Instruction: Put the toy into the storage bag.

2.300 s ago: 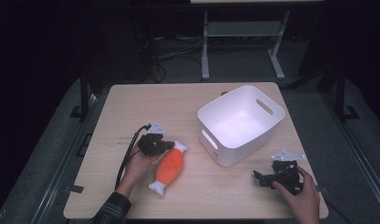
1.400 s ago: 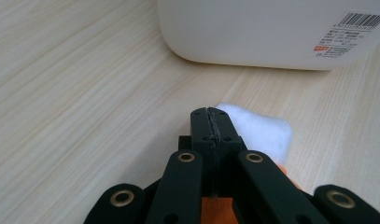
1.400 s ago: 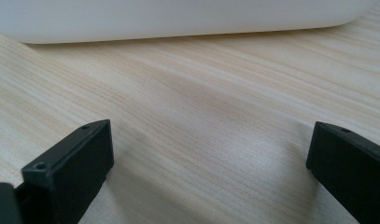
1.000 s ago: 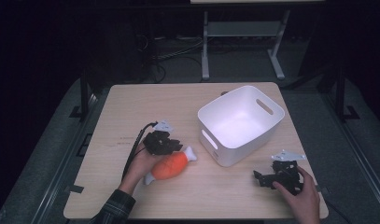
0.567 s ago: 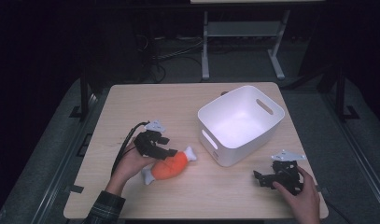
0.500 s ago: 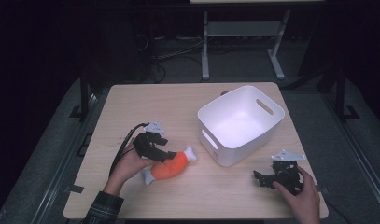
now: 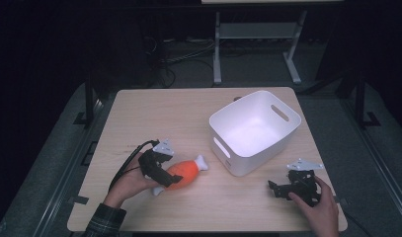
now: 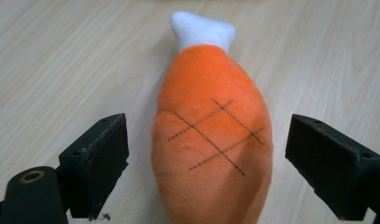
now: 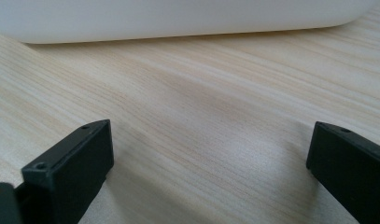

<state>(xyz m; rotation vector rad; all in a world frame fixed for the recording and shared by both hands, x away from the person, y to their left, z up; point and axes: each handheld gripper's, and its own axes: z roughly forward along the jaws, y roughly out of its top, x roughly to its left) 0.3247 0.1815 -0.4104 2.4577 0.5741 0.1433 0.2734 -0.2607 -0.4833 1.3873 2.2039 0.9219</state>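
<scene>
Left of the white bin point(image 7: 255, 131), the left gripper point(image 8: 206, 163) has just been opening, its jaws apart either side of the orange plush drumstick point(image 8: 211, 140) without pressing it.

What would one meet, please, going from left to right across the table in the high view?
Left gripper → orange plush drumstick with white bone ends → white plastic basket with handle slots → right gripper.

The left gripper point(image 7: 165, 174) jaws have just been opening off the plush drumstick point(image 7: 182, 172), which now lies turned toward the basket point(image 7: 287, 131)
</scene>
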